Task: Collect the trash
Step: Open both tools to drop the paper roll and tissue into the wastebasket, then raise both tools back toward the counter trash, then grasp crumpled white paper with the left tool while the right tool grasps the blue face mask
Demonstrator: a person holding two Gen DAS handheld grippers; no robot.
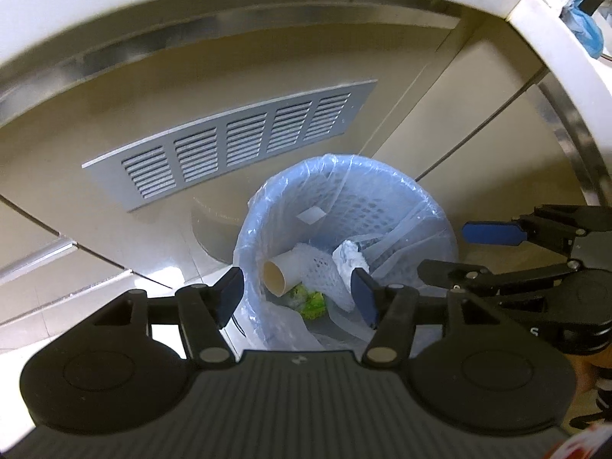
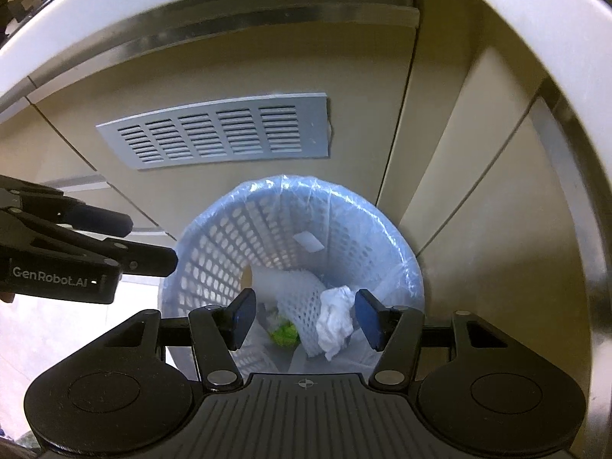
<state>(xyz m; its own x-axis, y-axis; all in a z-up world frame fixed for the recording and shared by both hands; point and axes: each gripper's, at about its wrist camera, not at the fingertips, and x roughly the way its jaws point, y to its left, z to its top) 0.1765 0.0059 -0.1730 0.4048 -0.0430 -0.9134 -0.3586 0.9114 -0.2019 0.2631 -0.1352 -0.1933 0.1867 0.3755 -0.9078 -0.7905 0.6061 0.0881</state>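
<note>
A light blue perforated waste basket (image 1: 367, 206) (image 2: 244, 229) with a clear plastic liner stands on the floor against a beige cabinet. Inside lie a cardboard tube (image 1: 277, 273) (image 2: 264, 281), a white foam net (image 1: 321, 271) (image 2: 298, 290), a crumpled white tissue (image 1: 350, 260) (image 2: 336, 317) and something green (image 1: 311, 300) (image 2: 285, 332). My left gripper (image 1: 297, 290) (image 2: 141, 243) hangs over the basket's left side, open and holding nothing. Over the basket's right side my right gripper (image 2: 306, 313) (image 1: 466, 252) is open too, with nothing between its blue pads.
A grey vent grille (image 1: 229, 141) (image 2: 218, 134) sits in the cabinet front just behind the basket. A white counter edge (image 1: 554, 34) arcs overhead, with a blue bag (image 1: 585, 26) and crumpled paper on top. Pale floor tiles (image 1: 214, 267) lie left of the basket.
</note>
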